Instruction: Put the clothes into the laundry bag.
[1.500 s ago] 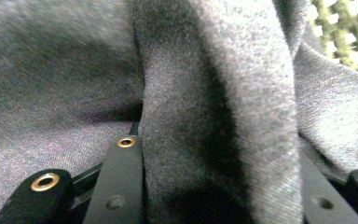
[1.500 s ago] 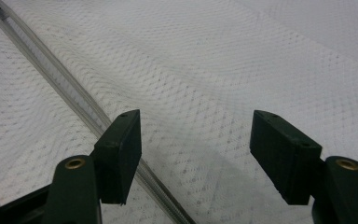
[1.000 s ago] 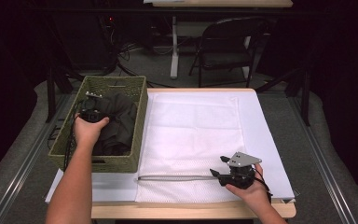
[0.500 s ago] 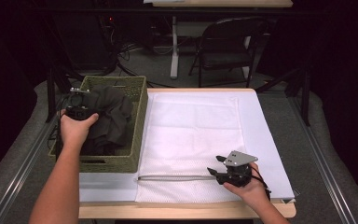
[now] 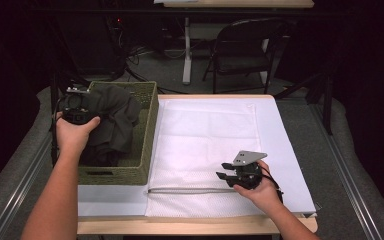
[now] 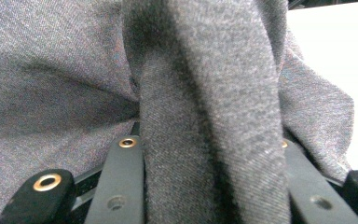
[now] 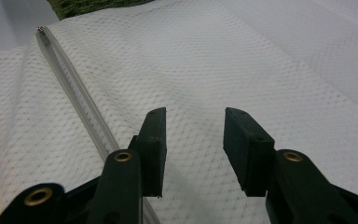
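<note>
A dark grey garment (image 5: 117,115) hangs partly out of the green woven basket (image 5: 147,130) at the table's left. My left gripper (image 5: 87,105) is shut on a thick fold of it and holds it above the basket. In the left gripper view the cloth (image 6: 205,93) bunches between the jaws and hides their tips. A white mesh laundry bag (image 5: 205,135) lies flat mid-table, its zipper (image 5: 190,190) along the near edge. My right gripper (image 5: 222,176) hovers low over the bag (image 7: 237,56) beside the zipper (image 7: 74,88). Its jaws have just been closing, with nothing between them.
A white sheet (image 5: 285,150) covers the wooden table, whose bare front edge (image 5: 180,227) shows below it. A folding chair (image 5: 245,45) and a table leg stand on the floor behind. Grey padding runs along both sides of the table.
The left hand has risen and drawn back to the left, pulling the grey garment up out of the basket. The right gripper has shifted a little left along the zipper.
</note>
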A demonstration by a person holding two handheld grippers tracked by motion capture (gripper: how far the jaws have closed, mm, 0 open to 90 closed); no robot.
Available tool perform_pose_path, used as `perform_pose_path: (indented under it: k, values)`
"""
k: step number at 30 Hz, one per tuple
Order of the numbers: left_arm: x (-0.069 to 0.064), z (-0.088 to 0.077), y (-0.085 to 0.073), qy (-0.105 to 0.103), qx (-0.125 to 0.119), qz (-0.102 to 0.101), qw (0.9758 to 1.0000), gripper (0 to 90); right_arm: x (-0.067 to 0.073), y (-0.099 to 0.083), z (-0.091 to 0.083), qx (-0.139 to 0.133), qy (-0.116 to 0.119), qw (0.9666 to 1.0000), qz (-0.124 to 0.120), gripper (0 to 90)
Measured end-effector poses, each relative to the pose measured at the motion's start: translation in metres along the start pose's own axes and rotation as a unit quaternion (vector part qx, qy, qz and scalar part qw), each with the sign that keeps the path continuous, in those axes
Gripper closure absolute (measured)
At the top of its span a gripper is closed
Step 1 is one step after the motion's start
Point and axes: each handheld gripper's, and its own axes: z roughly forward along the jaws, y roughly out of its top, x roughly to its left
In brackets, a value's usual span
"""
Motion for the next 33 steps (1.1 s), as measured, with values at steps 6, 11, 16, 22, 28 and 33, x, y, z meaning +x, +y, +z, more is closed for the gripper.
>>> perform_pose_path:
  k: [6,11,16,22,28,33]
  values:
    - [-0.004,-0.008,0.003,-0.004,-0.003,0.006,1.0000,65.9,0.008,0.000,0.011,0.005,0.023,0.9997,-0.005,62.2]
    - [-0.009,-0.012,0.004,-0.011,-0.006,0.010,0.9999,65.9,0.016,-0.005,0.018,0.014,0.037,0.9991,-0.012,63.0]
    - [-0.014,-0.015,0.006,-0.021,-0.008,0.012,0.9997,65.9,0.022,-0.012,0.021,0.022,0.047,0.9984,-0.020,60.9]
    - [-0.019,-0.016,0.008,-0.032,-0.010,0.013,0.9994,65.9,0.023,-0.018,0.026,0.035,0.049,0.9978,-0.026,57.0]
    - [-0.022,-0.015,0.008,-0.035,-0.007,0.018,0.9992,65.9,0.024,-0.022,0.032,0.050,0.052,0.9969,-0.033,56.2]
    - [-0.024,-0.014,0.008,-0.036,-0.006,0.019,0.9991,65.8,0.024,-0.023,0.037,0.065,0.058,0.9955,-0.039,72.8]
